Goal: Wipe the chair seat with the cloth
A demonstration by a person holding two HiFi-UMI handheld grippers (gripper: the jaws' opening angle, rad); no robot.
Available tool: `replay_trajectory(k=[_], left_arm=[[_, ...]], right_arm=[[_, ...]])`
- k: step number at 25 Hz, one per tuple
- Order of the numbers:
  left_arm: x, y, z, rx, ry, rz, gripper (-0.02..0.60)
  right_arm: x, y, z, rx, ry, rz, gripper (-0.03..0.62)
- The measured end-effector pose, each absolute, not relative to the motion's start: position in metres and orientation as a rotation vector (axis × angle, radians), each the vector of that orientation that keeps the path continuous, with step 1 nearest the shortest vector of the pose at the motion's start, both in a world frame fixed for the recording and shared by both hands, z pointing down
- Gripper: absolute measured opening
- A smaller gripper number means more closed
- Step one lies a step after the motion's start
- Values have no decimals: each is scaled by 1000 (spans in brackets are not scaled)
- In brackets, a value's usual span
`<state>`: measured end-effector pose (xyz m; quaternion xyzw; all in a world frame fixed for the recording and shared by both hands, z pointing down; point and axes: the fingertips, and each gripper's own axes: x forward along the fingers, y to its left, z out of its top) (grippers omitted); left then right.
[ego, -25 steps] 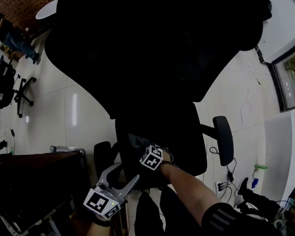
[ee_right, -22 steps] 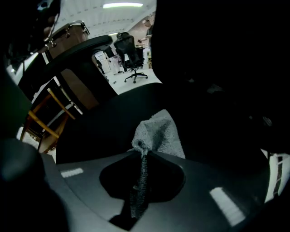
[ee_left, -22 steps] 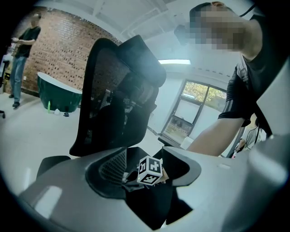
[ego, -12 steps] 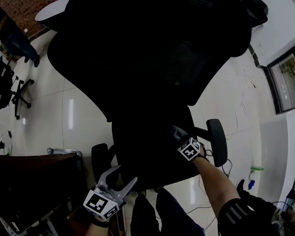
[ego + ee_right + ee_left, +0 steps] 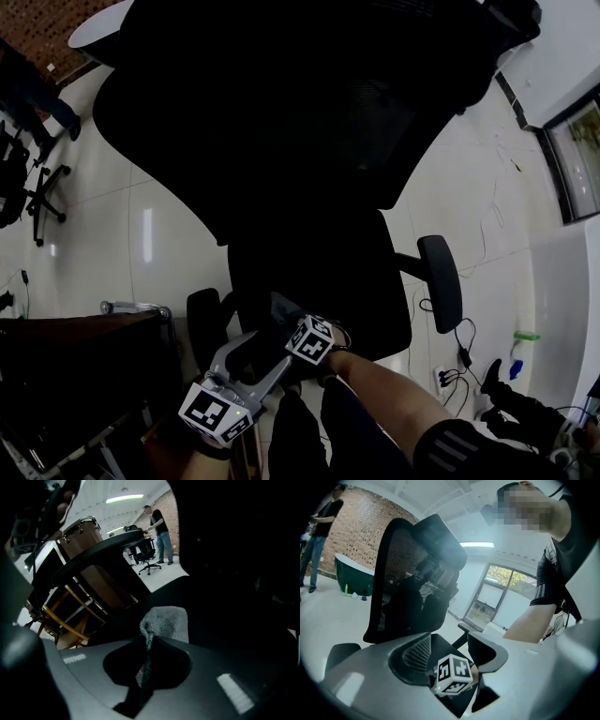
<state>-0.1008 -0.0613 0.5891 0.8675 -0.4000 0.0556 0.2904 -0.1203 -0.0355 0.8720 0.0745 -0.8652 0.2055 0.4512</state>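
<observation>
A black office chair fills the head view, its seat [image 5: 323,272] below the tall backrest [image 5: 300,103]. My right gripper [image 5: 295,325] is at the seat's near left edge, shut on a grey cloth [image 5: 165,624] that lies pressed on the seat [image 5: 225,620]. In the head view the cloth [image 5: 283,307] shows only as a dim patch ahead of the marker cube. My left gripper [image 5: 255,352] hovers just left of and below it, off the seat, jaws open and empty. In the left gripper view the right gripper's cube [image 5: 452,674] shows between those open jaws.
The right armrest [image 5: 441,281] sticks out beside the seat and the left armrest [image 5: 202,323] is next to my left gripper. A dark desk [image 5: 84,375] is at lower left. Cables [image 5: 455,370] lie on the white floor. A drum [image 5: 82,538] and a person [image 5: 159,527] stand beyond.
My right gripper swept the cloth from the seat's near left to its right edge, then back to the near left. The left gripper barely moved.
</observation>
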Motion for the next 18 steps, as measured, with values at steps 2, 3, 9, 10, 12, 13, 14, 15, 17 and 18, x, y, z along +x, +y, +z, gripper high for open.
replay_trajectory(k=[2, 3, 9, 10, 12, 13, 14, 15, 17, 18], left_arm=[[-95, -60, 590, 2309, -1057, 149, 267], [-91, -58, 592, 2308, -1048, 153, 267], [-81, -47, 604, 2293, -999, 168, 267], [-80, -46, 605, 2292, -994, 167, 267], [-79, -44, 607, 2292, -986, 166, 267], [-79, -43, 609, 2290, -983, 169, 267], [-78, -42, 611, 2289, -979, 173, 267], [-77, -41, 614, 2288, -973, 179, 267], [-72, -39, 622, 2287, -957, 195, 267], [-70, -39, 627, 2284, -949, 205, 267]], right_arm=[[-142, -11, 876, 120, -2122, 502, 23], [-144, -4, 879, 105, -2107, 495, 23], [-85, -11, 904, 130, -2058, 450, 23], [-65, -16, 907, 135, -2043, 432, 23], [-20, -30, 912, 171, -2003, 409, 23], [1, -37, 913, 198, -1981, 407, 23], [22, -44, 913, 227, -1960, 406, 23], [42, -52, 912, 257, -1939, 402, 23], [78, -67, 909, 326, -1893, 396, 23], [94, -74, 907, 365, -1872, 399, 23]])
